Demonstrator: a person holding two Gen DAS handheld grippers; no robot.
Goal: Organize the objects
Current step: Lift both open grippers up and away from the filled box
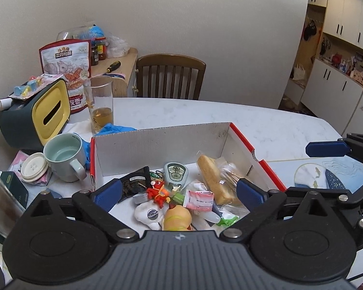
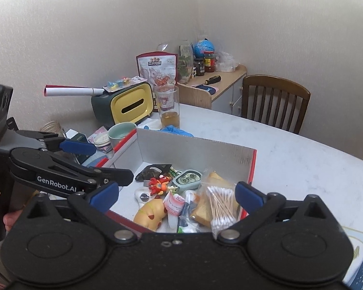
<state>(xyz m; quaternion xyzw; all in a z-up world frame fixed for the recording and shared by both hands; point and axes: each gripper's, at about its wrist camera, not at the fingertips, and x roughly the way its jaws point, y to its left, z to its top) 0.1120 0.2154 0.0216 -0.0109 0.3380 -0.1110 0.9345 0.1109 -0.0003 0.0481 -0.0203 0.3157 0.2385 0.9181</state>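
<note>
Left wrist view shows left gripper (image 1: 177, 191) and right gripper (image 2: 176, 194) spread wide and empty above the box (image 1: 162, 142), where small items already lie, while mug (image 1: 64, 155) and glass (image 1: 100, 104) beyond it appear unsorted.

Snack pouch (image 1: 67, 72) print too small to read, box (image 1: 162, 142) near wall hidden — behind gripper body

Open red-edged cardboard box (image 1: 162, 142) on table, toys, snacks, cotton swabs (image 2: 221, 207) inside
</note>
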